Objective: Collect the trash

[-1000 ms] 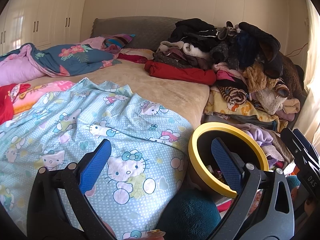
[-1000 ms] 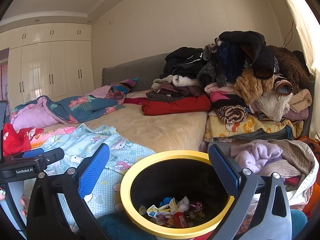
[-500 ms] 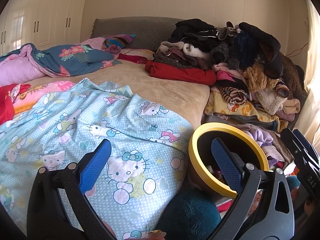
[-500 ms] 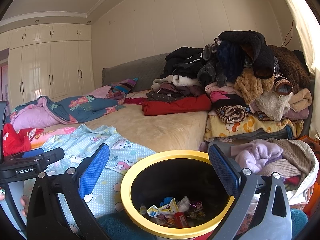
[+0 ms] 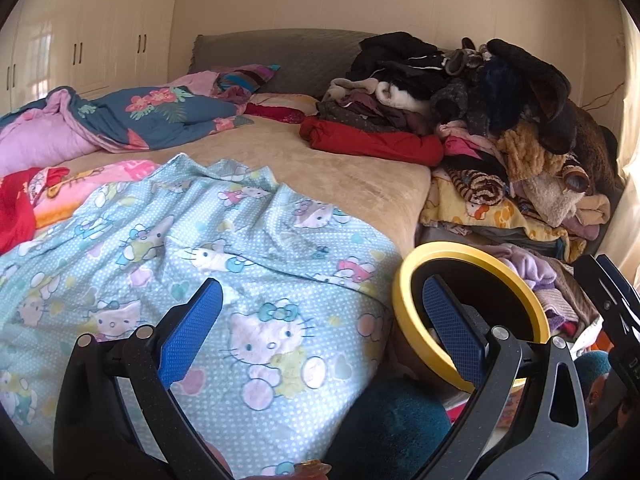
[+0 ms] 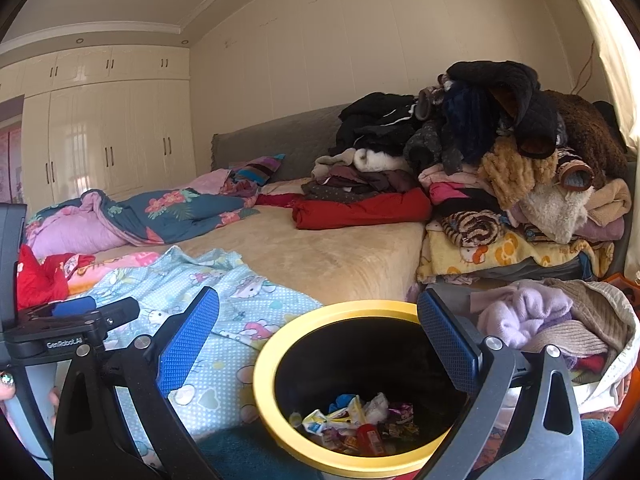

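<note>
We hold the right hand-held gripper (image 6: 318,336) spread wide, empty, over the yellow-rimmed bin (image 6: 280,344); wrappers (image 6: 352,426) lie inside. Left hand-held gripper (image 5: 320,320) likewise released above the Hello Kitty sheet (image 5: 248,248).

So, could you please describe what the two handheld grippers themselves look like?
Both match: the left gripper and right gripper have speckled black Y-shaped frames with silver screws and slotted cutouts, ending in flat fingers faced with blue textured pads. The right view shows "GenRobot.AI" lettering on the left unit's body. No cables visible.
</note>
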The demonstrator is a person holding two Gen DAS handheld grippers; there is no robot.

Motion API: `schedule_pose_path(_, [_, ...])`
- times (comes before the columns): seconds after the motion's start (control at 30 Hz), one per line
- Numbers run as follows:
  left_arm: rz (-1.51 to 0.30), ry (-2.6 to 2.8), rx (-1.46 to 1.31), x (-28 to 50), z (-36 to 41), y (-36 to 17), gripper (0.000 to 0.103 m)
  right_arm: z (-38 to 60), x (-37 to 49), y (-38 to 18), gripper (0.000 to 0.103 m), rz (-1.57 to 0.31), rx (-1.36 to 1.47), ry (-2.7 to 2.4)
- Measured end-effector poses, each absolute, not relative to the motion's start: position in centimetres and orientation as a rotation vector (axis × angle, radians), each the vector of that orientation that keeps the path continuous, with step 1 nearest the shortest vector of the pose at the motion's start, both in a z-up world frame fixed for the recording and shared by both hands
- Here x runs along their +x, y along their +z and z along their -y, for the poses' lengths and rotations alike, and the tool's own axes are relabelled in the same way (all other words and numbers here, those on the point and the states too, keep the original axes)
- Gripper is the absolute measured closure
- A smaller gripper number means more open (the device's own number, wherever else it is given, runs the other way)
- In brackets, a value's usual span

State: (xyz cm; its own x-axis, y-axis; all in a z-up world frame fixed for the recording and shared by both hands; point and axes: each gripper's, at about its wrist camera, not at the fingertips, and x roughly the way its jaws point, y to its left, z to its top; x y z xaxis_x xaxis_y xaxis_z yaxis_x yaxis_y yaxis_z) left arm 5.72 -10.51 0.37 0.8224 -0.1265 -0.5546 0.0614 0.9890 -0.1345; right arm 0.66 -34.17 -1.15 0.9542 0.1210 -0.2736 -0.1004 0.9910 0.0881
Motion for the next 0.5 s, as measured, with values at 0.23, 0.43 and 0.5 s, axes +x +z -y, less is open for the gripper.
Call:
schedule_pose_path(0.23, [-0.685, 0.221, -0.249, 6.7, -3.8, -0.8, 0.011, 20.5, 5.3, 0.5, 0.006, -0.436, 0.004, 0.515])
schedule_pose_path(0.43, [-0.804, 0.764, -0.274, 2.8, -23.4, -6.4, 0.011, -1.6, 6.7, -5.6, 0.006, -0.779, -0.233, 0.951])
schedule_pose_path(0.5, [-0.833, 0.897, -0.279, 0.6, -28.6, -8.8, 0.011, -8.3, 5.3, -9.1, 0.006, -0.837, -0.360, 1.050])
